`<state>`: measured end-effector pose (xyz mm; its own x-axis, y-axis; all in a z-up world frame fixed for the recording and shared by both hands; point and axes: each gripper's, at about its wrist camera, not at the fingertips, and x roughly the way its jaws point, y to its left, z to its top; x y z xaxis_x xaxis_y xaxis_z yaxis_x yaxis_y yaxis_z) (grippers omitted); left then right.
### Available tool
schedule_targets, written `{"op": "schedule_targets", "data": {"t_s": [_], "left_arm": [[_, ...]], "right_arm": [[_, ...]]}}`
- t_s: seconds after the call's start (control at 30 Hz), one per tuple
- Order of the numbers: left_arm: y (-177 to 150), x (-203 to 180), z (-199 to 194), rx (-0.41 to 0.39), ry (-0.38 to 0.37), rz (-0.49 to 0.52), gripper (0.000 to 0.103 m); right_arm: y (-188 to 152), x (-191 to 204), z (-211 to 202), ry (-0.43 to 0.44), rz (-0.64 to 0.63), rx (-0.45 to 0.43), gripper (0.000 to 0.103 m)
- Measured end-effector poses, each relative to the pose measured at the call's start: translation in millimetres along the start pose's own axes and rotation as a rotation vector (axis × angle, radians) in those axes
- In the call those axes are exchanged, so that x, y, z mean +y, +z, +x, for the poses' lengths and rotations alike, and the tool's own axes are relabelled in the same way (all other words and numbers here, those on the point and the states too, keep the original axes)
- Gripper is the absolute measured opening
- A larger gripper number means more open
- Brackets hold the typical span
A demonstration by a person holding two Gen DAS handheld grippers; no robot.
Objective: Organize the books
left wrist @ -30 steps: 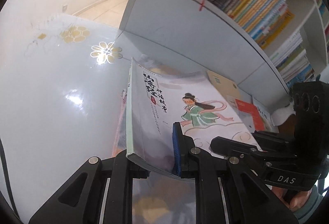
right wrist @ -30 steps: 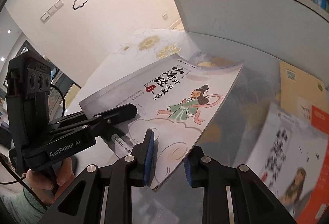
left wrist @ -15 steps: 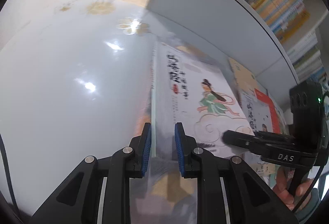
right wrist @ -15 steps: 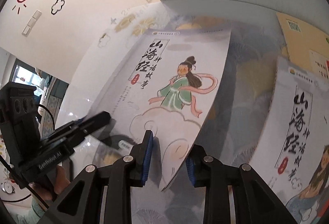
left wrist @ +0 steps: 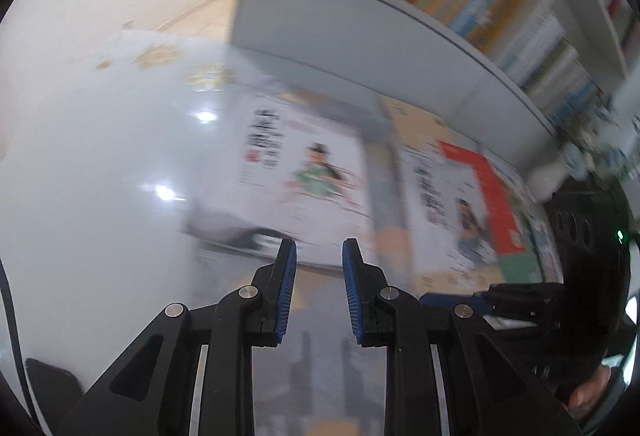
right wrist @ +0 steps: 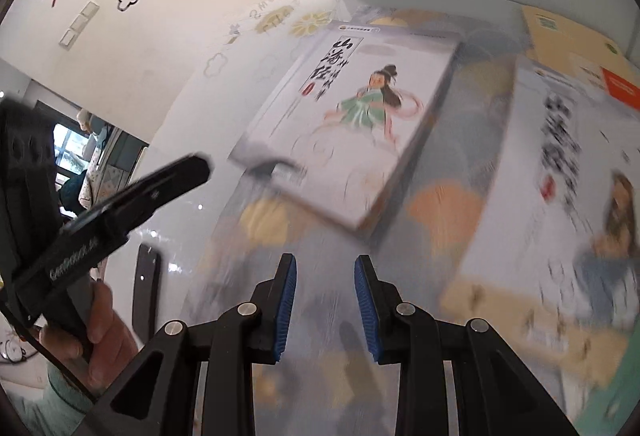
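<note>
Two pairs of tongs hang empty over the bench (right wrist: 188, 139): the left tongs (left wrist: 319, 254) and the right tongs (right wrist: 325, 268) both stand released, blue pads apart with nothing between them. The white book with the green-robed figure (right wrist: 352, 123) lies flat and face up on the glossy bench, just beyond both sets of pads and touching neither; in the left view it is blurred but plainly down (left wrist: 296, 175). To its right, near but apart, lies a second white book with a red band (left wrist: 476, 195), seen large at the right edge of the right view (right wrist: 568, 195), with a tan booklet (right wrist: 560, 35) beyond it at the foot of the white shelf unit (left wrist: 360, 43), whose upper shelves carry rows of upright books.

By my reading the put-down of the first book is done and the step in hand is the retreat and the turn to the next volume. The next move calls for picking one of the flat books by a free edge; a thin cover flat on a slick top gives little to bite, so one pad likely must slide under a corner.

Half a second ago both tongs still straddled the book's near edge; a second ago the left clamped it, lifted and tilted. Now it rests released, and both cameras have pulled back.
</note>
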<state>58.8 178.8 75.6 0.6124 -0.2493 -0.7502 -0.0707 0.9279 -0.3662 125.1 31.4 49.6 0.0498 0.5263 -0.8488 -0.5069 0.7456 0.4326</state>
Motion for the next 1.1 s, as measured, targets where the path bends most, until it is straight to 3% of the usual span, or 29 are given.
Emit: {"op": "schedule_targets", "data": {"t_s": [0.3,0.47,0.7,0.83,1.1], "left_arm": [[-38,-103,-17,0.048,-0.123,0.215,0.021],[-60,-147,-22,0.074,-0.122,0.284,0.021],[-89,-220,-24,0.098,-0.158,0.309,0.021],[-101,-269,-20,0.118,-0.152,0.350,0.021],[-125,-367,-9,0.115,-0.130,0.491,0.028]], "right_arm": [[-114,-3,-80,-0.010,0.092,-0.077,0.030],[-166,-26,-109,0.017,0.196,-0.126,0.038],[-213,-64,-153,0.034,0.262,-0.181,0.040],[-239,-92,-189,0.035,0.295,-0.233,0.054],[-276,-160,-244,0.060,0.373,-0.294,0.054]]}}
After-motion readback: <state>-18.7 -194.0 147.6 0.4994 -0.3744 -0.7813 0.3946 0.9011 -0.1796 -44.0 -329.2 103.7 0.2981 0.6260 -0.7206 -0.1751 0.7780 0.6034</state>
